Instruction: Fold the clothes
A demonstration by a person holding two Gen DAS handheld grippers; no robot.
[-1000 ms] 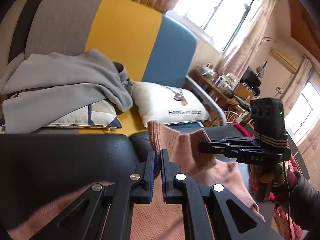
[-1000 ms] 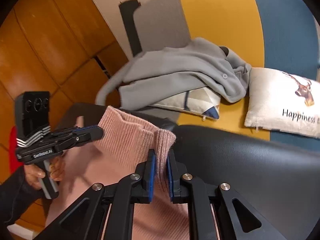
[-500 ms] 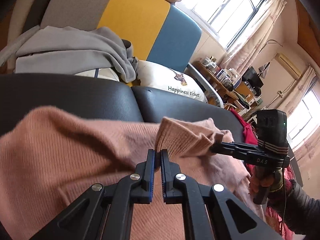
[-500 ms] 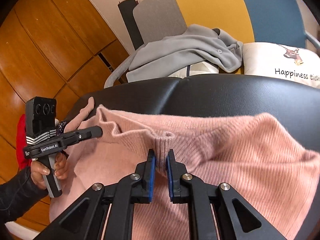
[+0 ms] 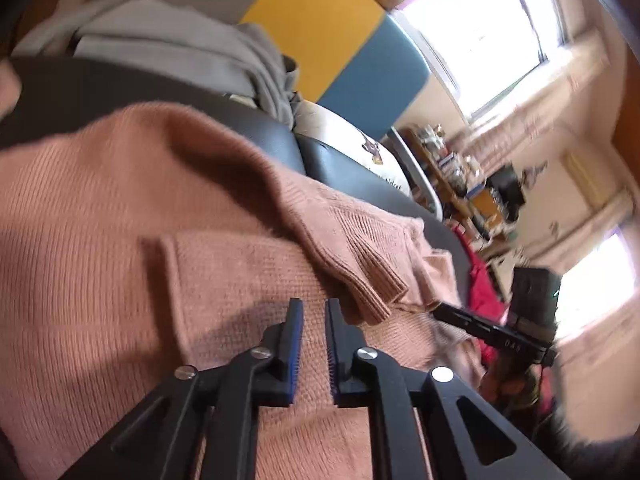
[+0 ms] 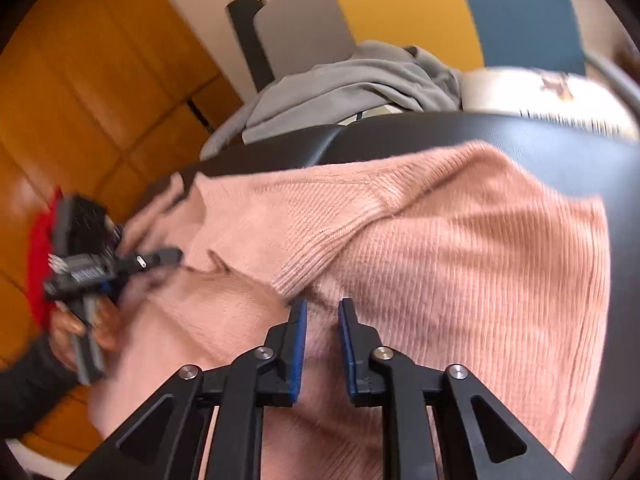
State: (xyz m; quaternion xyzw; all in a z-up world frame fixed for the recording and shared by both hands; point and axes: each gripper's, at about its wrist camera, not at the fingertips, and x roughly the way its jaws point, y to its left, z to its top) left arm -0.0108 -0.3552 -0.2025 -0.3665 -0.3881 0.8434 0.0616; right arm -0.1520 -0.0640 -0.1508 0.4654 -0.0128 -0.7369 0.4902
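Note:
A pink knit sweater [image 5: 120, 240] lies spread on the black leather cushion [image 5: 100, 80], with one part folded over its body. In the left wrist view a ribbed cuff [image 5: 376, 288] rests just beyond my left gripper [image 5: 314, 304]. Its jaws are opening and nothing is pinched between them. In the right wrist view the sweater [image 6: 480, 260] fills the middle. Another ribbed cuff [image 6: 304, 272] lies just ahead of my right gripper [image 6: 322, 304], whose jaws are opening with only knit beneath the gap. Each view shows the other gripper [image 5: 440, 310] [image 6: 176, 256] low over the sweater's edge.
A grey garment [image 5: 180, 40] is heaped on the sofa behind the cushion, beside a white printed pillow [image 5: 360, 148]. The sofa back is grey, yellow and blue. Red cloth [image 5: 480, 288] hangs past the cushion's right end. An orange wood-panel wall [image 6: 80, 80] stands on the left.
Both grippers came down and across with the lifted pink edge, then their jaws parted and let it go. The fold now rests on the sweater's body.

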